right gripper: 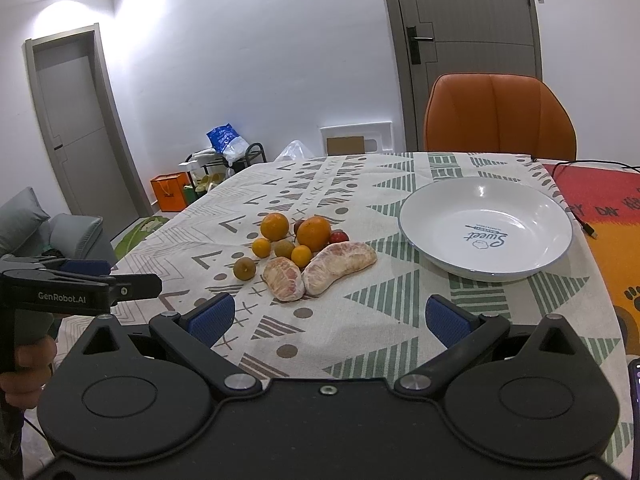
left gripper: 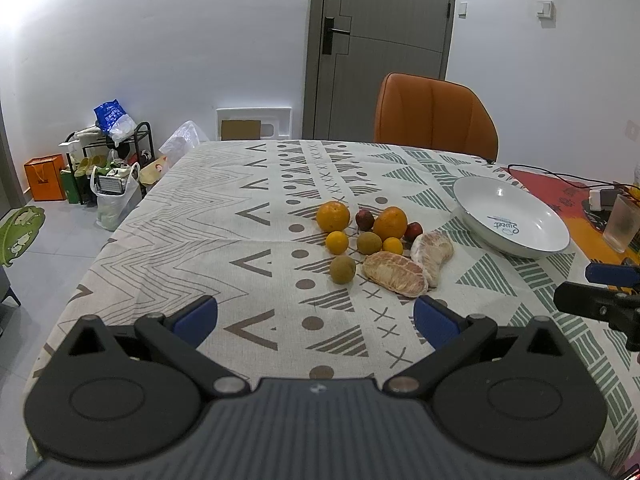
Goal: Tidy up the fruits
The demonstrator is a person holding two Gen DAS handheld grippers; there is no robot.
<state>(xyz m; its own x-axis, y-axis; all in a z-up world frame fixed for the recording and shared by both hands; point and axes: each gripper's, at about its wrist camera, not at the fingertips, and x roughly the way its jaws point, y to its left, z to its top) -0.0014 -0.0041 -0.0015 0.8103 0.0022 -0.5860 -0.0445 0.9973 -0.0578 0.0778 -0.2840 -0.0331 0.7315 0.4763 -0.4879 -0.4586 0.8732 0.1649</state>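
A cluster of fruit lies on the patterned tablecloth: two large oranges, small oranges, brownish-green round fruits, small red fruits and two peeled pomelo pieces. An empty white bowl stands to their right. My left gripper is open and empty, short of the fruit. My right gripper is open and empty, near the pomelo pieces and the bowl. Each gripper shows at the edge of the other's view.
An orange chair stands at the table's far side. A cable, a frosted glass and a red-orange mat lie at the right. A shoe rack with bags stands on the floor at left.
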